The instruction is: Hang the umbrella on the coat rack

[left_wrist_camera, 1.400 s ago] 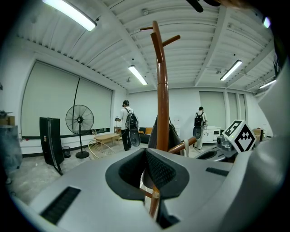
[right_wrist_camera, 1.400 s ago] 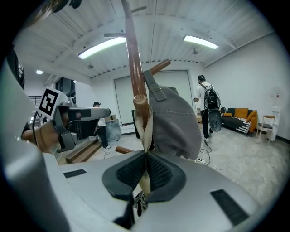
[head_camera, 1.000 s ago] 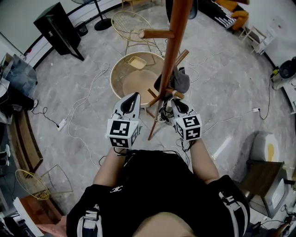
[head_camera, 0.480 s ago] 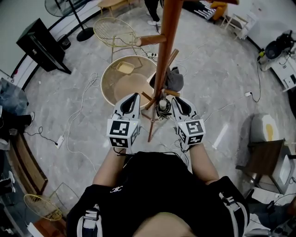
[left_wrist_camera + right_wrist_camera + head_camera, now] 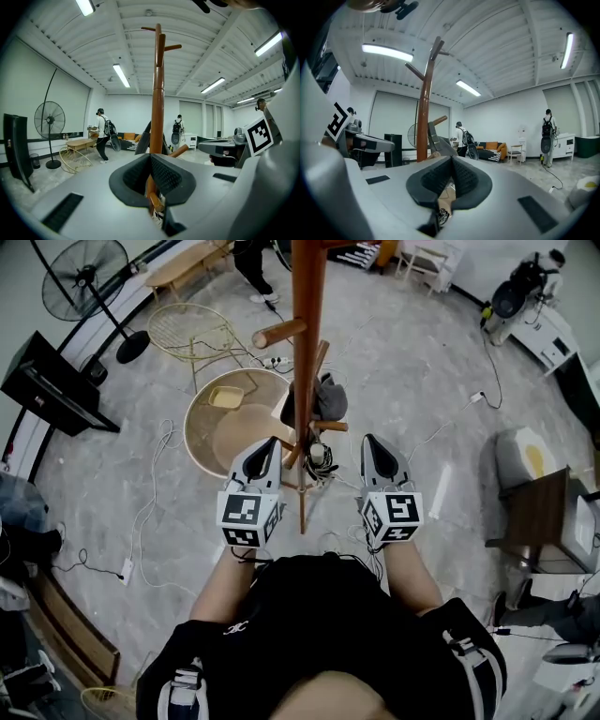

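Both grippers sit on my side of the coat rack (image 5: 307, 324), one to each side of its pole. My left gripper (image 5: 269, 442) has its pads pressed together with nothing between them. The right gripper (image 5: 371, 441) is likewise closed and empty. Each tip is near the rack's splayed legs (image 5: 302, 507) but apart from them, and open floor lies outward of both grippers. Just past my tips, the umbrella (image 5: 323, 397) hangs folded against the pole at a low peg, a dark grey bundle. A round tan table (image 5: 234, 432) stands just beside the rack on its left, its rim close to a leg. Well apart on the rack's right is a wooden side table (image 5: 534, 521). Beyond the rack on the left are a wire chair (image 5: 192, 329) and a standing fan (image 5: 89, 268).
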Action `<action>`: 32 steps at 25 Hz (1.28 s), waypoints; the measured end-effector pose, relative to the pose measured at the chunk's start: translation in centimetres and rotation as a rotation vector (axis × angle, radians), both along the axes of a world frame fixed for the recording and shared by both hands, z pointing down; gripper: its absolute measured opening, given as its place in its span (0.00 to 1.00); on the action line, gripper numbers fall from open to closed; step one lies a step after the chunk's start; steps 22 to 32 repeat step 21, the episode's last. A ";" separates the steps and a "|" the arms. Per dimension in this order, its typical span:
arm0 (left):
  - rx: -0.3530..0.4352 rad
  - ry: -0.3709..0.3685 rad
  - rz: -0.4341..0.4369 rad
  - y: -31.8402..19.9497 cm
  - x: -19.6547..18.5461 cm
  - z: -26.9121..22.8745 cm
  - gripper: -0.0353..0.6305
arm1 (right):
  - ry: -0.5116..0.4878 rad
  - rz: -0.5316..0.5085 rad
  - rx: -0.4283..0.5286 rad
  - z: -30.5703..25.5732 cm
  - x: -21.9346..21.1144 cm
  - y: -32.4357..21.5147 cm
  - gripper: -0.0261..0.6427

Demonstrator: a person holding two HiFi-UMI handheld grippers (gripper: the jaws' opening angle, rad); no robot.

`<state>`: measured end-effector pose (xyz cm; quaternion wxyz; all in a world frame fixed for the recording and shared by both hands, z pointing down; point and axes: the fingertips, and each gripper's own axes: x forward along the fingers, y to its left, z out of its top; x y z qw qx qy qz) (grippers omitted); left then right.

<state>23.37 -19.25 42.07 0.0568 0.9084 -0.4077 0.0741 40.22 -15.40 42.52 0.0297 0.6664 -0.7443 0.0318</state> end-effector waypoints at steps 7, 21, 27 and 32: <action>0.000 0.002 0.041 0.6 -0.3 -0.1 0.08 | -0.007 0.029 -0.007 0.1 -0.9 0.9 0.06; -0.004 -0.005 0.044 0.9 -0.8 -0.1 0.08 | 0.011 0.019 -0.012 0.5 -2.0 0.9 0.06; -0.004 -0.005 0.044 0.9 -0.8 -0.1 0.08 | 0.011 0.019 -0.012 0.5 -2.0 0.9 0.06; -0.004 -0.005 0.044 0.9 -0.8 -0.1 0.08 | 0.011 0.019 -0.012 0.5 -2.0 0.9 0.06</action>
